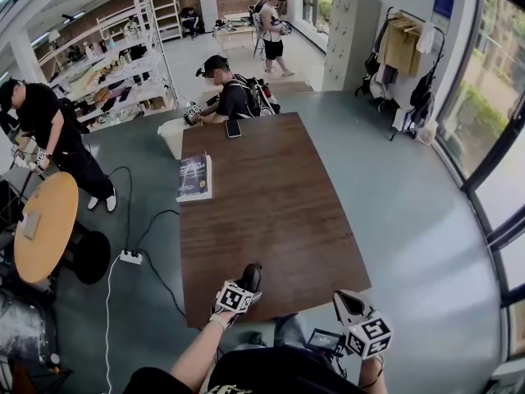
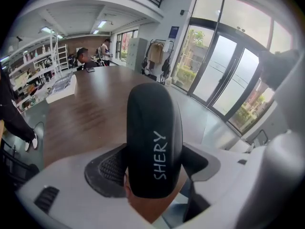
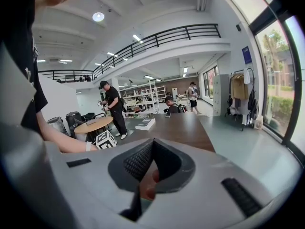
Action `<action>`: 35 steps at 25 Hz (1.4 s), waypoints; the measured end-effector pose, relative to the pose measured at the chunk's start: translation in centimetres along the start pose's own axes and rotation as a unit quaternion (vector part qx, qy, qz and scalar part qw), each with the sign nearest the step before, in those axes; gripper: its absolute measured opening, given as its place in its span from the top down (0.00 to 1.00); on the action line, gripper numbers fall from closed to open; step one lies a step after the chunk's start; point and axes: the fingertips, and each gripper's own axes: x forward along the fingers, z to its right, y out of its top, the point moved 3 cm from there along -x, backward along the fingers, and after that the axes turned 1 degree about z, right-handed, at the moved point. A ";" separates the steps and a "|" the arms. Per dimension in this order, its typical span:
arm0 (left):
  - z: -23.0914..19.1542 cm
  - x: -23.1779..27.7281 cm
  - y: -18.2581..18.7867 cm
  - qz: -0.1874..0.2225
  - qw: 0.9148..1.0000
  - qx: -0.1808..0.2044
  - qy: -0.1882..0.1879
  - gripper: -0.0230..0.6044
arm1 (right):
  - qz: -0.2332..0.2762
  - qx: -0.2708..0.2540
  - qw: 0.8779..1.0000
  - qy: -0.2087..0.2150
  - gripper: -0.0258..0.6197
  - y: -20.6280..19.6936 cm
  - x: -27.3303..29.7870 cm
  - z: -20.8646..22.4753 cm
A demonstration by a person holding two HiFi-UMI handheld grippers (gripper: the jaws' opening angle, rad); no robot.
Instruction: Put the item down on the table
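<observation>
Grey floor [image 1: 402,212], brown table [image 1: 279,212], shelving [image 1: 123,64], glass wall [image 1: 492,113].

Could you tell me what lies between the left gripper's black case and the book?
Nothing but bare table between the black case held by the left gripper and the book, as the head view shows.

Bright daylight from the glass wall [image 1: 486,113], heavy fisheye edge distortion

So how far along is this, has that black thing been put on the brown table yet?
Not yet. Done so far: the black item marked SHERY is up at the near edge of the table. In hand: the left gripper is clamped on it, so it has not been let go. Left to do: set it on the wood and open the jaws. The right gripper is shut and holds nothing.
</observation>
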 end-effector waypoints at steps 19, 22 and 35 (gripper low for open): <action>-0.8 4.5 -2.5 -0.130 0.986 0.105 0.022 0.42 | -0.007 0.005 1.000 -0.007 0.98 -0.7 -0.4 0.5; -0.7 5.0 -2.9 -0.149 0.981 0.120 0.019 0.42 | -0.008 0.007 1.000 -0.009 0.98 -0.6 -0.5 0.6; -1.0 7.0 -4.2 -0.206 0.964 0.168 0.019 0.42 | -0.016 0.013 1.000 -0.015 0.98 -1.0 -0.3 1.3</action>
